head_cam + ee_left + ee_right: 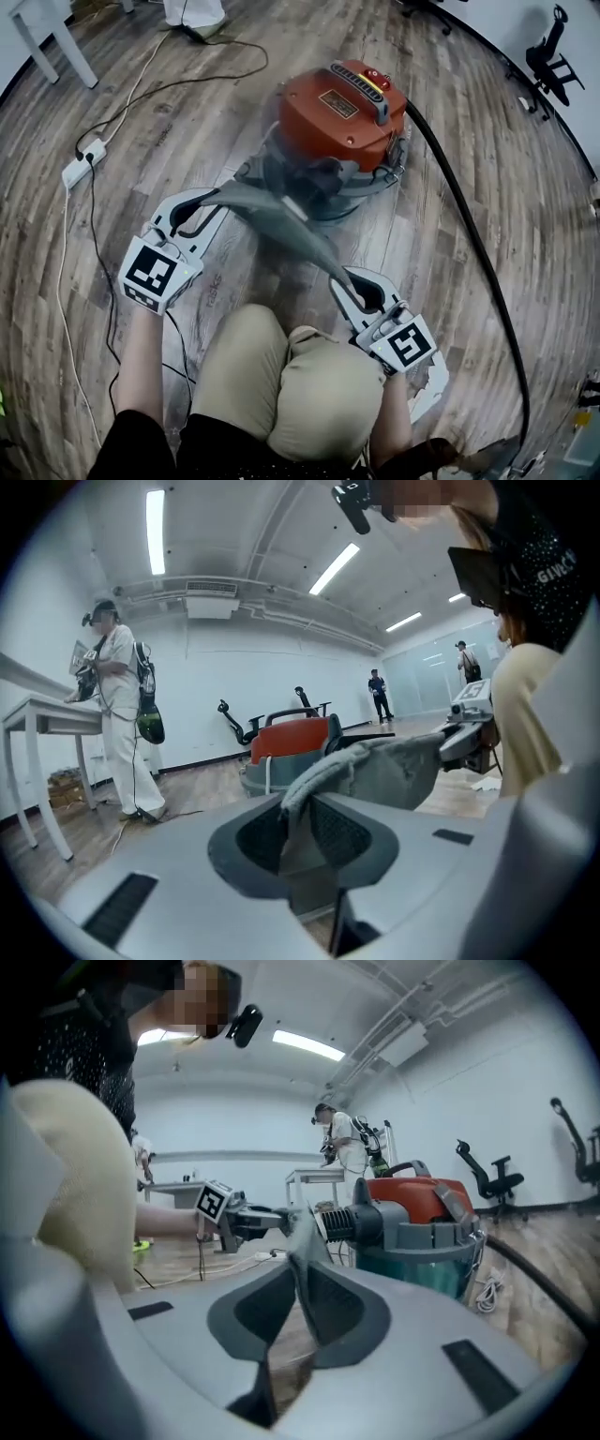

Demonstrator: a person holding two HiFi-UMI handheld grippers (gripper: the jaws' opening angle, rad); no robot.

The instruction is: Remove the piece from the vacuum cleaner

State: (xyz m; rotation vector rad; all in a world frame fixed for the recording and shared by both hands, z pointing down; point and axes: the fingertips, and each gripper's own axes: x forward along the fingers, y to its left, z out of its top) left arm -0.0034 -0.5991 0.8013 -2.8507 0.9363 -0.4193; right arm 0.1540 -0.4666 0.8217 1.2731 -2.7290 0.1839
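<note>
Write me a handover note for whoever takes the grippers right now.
Left gripper: shut on one end of the grey piece.
Right gripper: shut on its other end.
Vacuum cleaner: just beyond the piece, black hose running down the right side.
Done: piece gripped at both ends.
Left: I can't tell whether it is free yet; likely draw it clear.

Left gripper (204,206) and right gripper (356,281), arms outstretched, both have jaws clamped on the grey piece (281,220).
</note>
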